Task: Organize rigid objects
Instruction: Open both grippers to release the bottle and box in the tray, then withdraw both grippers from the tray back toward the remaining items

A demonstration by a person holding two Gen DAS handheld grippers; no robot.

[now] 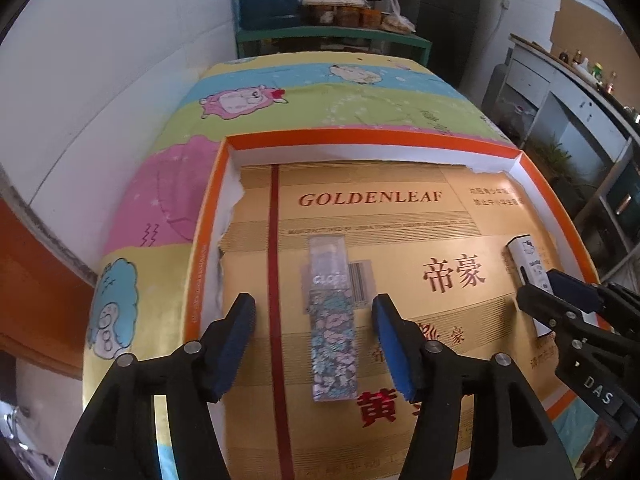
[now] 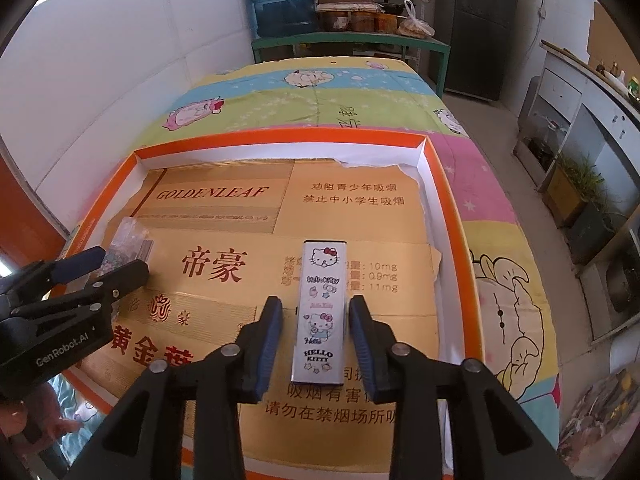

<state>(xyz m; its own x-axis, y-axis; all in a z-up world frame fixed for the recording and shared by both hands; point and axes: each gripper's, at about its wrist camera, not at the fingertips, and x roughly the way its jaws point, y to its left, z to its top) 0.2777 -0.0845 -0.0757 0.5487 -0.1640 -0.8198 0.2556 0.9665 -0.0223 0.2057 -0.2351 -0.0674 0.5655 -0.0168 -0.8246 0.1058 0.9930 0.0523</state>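
A: Trays rarely look this tidy: an orange-rimmed box tray (image 1: pixel 556 216) sits on a cartoon-print bed (image 1: pixel 320 96), lined with gold carton card (image 1: pixel 400 216). The left hand-held gripper (image 1: pixel 314 316) stands released, jaws wide, with a floral-patterned slim case (image 1: pixel 334 344) lying flat between its pads (image 1: pixel 240 324), touching neither.

B: And on the other side, the right hand-held gripper (image 2: pixel 316 324) is also let go, its blue pads (image 2: pixel 272 332) a little clear of a white Hello Kitty case (image 2: pixel 323 312). That one rests lengthwise straight ahead of the fingers, near the tray's right wall.

A: Both cases lie roughly parallel and well apart, so the sorting looks close to done. What could spoil it?

B: My guess is the withdrawal. The right jaws leave only slim gaps, so a pull-back that drifts sideways could clip the Hello Kitty case and skew it.

A: The glossy card probably offers little friction; a nudged case may slide rather than stay put.

B: The torn liner edge (image 1: pixel 228 232) to the left of the left gripper could also snag a finger.
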